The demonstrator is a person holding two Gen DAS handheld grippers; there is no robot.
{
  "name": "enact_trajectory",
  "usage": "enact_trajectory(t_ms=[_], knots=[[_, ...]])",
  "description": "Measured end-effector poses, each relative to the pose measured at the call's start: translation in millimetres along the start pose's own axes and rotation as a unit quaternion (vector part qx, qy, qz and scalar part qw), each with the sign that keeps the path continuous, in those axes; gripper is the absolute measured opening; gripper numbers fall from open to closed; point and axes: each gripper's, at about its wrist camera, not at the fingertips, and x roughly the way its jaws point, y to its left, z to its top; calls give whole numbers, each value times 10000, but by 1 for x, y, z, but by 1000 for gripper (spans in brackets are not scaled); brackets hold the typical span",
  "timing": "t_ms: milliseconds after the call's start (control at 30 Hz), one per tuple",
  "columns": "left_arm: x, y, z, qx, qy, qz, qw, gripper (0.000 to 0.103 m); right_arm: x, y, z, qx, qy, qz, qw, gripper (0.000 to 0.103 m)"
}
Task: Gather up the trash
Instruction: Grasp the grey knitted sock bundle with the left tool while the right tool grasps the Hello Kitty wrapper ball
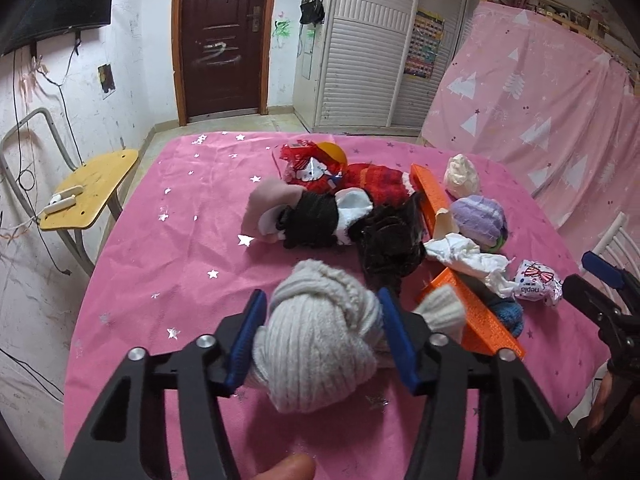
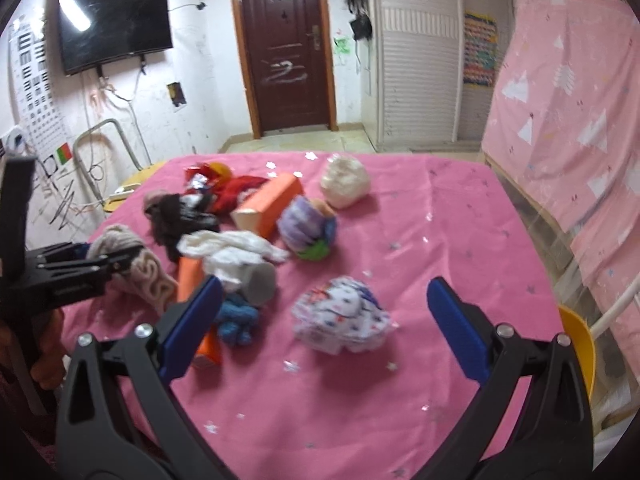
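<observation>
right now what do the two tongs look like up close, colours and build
Both match: the left tongs and right tongs have matte black plastic arms with long cut-out slots, silver round rivets at the pivots, and flat ribbed blue pads on the inner faces. No cables, markings or sleeves show.

A dark brown door (image 2: 285,52) stands in the far wall, with a black television (image 2: 114,20) mounted on the scribbled white wall to its left. A white louvred wardrobe (image 1: 368,52) stands right of the door. A pink sheet (image 1: 532,92) (printed with white trees) hangs at the right. A yellow chair (image 1: 90,188) stands beside the pink-covered table (image 1: 192,216).
</observation>
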Motion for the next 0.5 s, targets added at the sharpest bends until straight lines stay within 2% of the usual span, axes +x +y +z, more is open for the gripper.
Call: enact_trajectory(t_ms=[267,333,433,467,500], knots=[[-3,-5,0,132,-87,94,9998,40,22,-16,-7,239,366,132,9990,96],[-4,-4,0,106,-63,82,9999,40,26,-17,-8,246,439,173,9986,87],[-5,-1,0,76,-30,90,9999,40,33,-21,-12,276,611,207,9975,67],[-5,0,0,75,-27,118,9999,40,33,-22,-15,280,654,230,9972,56],[-5,0,0,65,-22,139,9999,40,35,-23,-16,269,689,259,9969,53]])
